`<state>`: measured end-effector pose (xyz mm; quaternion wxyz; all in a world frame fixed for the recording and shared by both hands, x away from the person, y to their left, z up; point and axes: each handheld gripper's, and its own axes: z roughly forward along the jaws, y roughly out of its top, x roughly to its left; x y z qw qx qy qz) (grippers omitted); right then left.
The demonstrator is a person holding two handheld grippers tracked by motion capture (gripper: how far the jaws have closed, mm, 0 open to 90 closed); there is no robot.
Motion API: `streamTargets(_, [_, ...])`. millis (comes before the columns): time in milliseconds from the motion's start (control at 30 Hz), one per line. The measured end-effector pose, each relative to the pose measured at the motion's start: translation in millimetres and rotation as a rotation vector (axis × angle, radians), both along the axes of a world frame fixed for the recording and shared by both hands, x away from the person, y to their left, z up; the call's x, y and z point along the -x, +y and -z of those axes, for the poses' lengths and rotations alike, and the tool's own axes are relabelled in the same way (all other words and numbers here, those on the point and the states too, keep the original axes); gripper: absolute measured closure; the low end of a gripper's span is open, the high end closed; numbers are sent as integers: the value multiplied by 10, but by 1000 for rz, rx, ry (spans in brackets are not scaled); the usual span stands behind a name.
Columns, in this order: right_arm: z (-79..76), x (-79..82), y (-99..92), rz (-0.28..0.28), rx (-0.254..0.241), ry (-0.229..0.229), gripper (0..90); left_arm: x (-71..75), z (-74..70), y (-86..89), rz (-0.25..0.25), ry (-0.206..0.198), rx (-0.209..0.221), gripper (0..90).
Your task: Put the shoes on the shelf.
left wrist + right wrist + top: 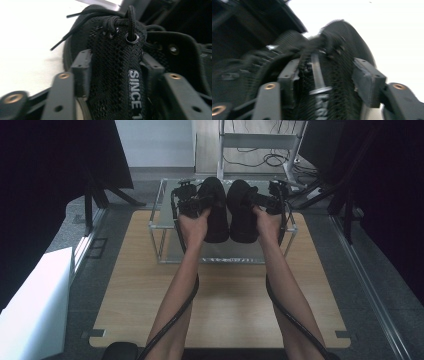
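two black mesh shoes sit side by side on top of a clear-shelved metal rack (pixel 159 227), which stands at the far end of a wooden table (pixel 230 305). the left shoe (pixel 214 210) and the right shoe (pixel 242 212) are just beside each other, toes toward the far side, heels toward the person.

the left gripper (pixel 192 202) is at the outer side of the left shoe, held in the person's left hand (pixel 194 225). in the left gripper view its jaws straddle the shoe's upright tongue (pixel 117 75) – the mesh strip with a woven label reading "since" and a lace through a metal eyelet. the left pad looks to be against the mesh and the right pad close to it, about half open; whether they press i cannot tell.

the right gripper (pixel 270 202) is at the outer side of the right shoe, in the right hand (pixel 266 222). in the right gripper view – blurred – its jaws stand to either side of that shoe's tongue (pixel 322 82), the right pad clearly off the fabric, so nothing is clamped.
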<state>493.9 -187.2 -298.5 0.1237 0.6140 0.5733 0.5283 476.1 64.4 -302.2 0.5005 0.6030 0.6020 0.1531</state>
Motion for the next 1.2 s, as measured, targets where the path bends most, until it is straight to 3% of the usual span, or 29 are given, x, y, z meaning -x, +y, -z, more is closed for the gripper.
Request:
streamTargets(67, [-33,23,-20,-34,-28,-49,385,29,-10,47,25,-35,49,459])
streamTargets(133, [-72,58,-29,-57,-15,-82,387,60,-36,83,48,-52,75,441])
streamTargets(233, [-84,101,-78,-85,-4,-93,384,114,-78,124,69,-64,49,427])
streamTargets(600, [-23,344,-454,-145,-88,-145,480,389,-169,372,204,-125,63,485])
streamTargets(700, [-14,454,-498,-178,-86,-161,518,490,-157,396,226,-143,63,515])
streamTargets(933, [52,687,-558,-226,-74,-181,633,707,-73,448,300,-164,139,633])
streamTargets(1200, [145,945,-584,-283,-57,-203,782,927,9,448,366,-187,135,755])
